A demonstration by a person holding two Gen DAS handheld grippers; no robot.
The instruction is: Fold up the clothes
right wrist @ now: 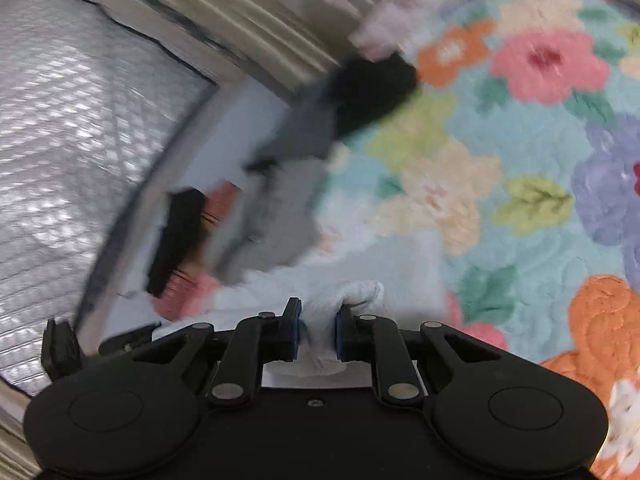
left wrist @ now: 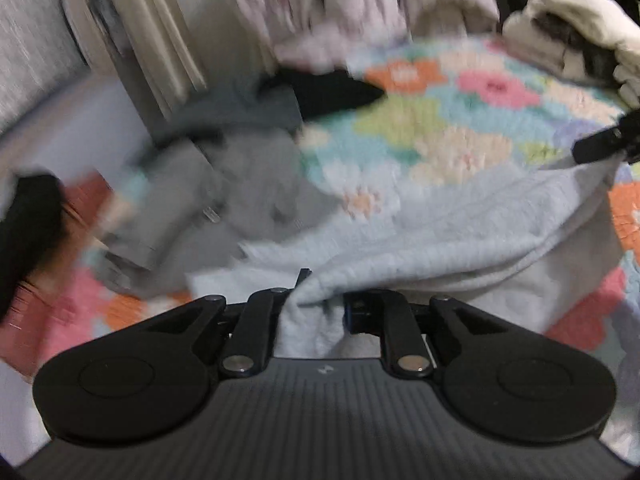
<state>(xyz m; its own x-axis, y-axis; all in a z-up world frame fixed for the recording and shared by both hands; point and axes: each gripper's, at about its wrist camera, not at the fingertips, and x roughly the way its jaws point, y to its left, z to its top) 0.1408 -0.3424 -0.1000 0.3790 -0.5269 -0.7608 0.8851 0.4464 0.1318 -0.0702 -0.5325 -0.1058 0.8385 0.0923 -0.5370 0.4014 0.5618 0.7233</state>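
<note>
Both grippers — left (left wrist: 316,304) and right (right wrist: 318,330) — have fingers pinching the pale cloth (left wrist: 440,232), which hangs slack between them over the floral quilt (left wrist: 460,120). It looks soft, light and limp — best held at corners or hems.

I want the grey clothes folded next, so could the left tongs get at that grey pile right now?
Probably not yet. The left tongs are shut on the pale blue cloth, as are the right tongs. The grey pile lies uncovered on the floral blanket, so the way looks free once the cloth is released.
</note>
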